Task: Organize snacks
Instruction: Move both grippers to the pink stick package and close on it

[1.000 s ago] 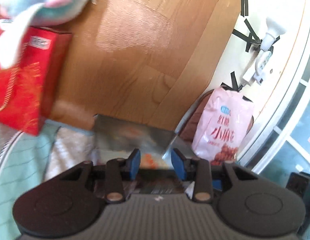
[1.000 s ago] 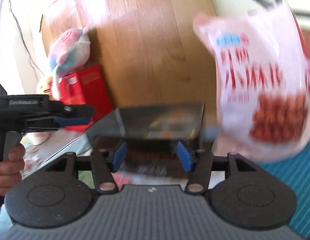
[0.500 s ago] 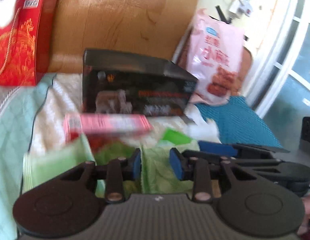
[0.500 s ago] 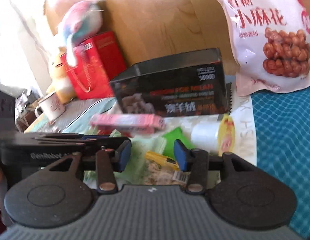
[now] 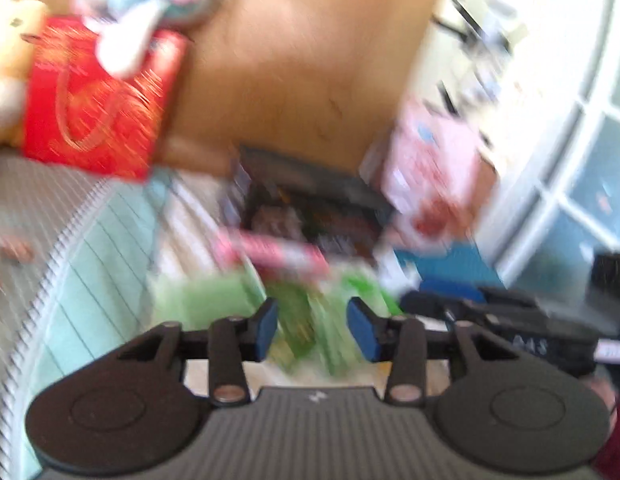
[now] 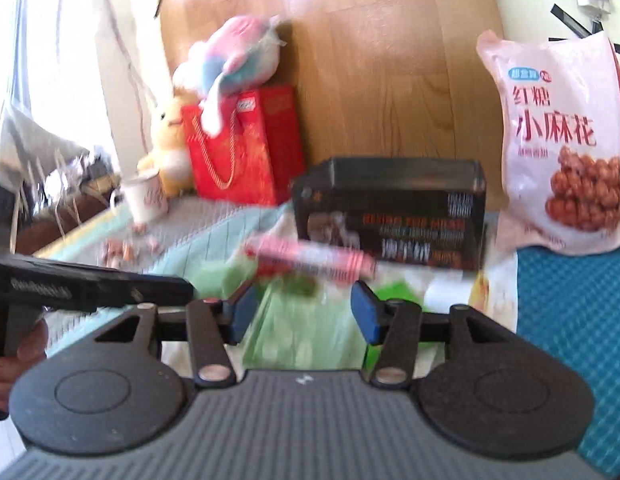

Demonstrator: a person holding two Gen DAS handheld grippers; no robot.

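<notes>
A black snack box stands on the cloth against the wooden board, and a slim pink box lies just in front of it. A pink snack bag leans upright to its right. Green packets lie nearest me. My right gripper hovers over them, jaws opening, pads touching nothing. In the blurred left wrist view my left gripper is also over the green packets, jaws opening and gripping nothing. The black box, pink box and pink bag lie beyond it.
A red gift bag with a pastel plush toy on top stands at the left of the board, beside a yellow plush chick and a white mug. A teal mat lies on the right.
Both grippers have drawn back from the black box, which now stands by itself against the board. The left view has swung leftward, and the left jaws stand wider than half a second ago.
</notes>
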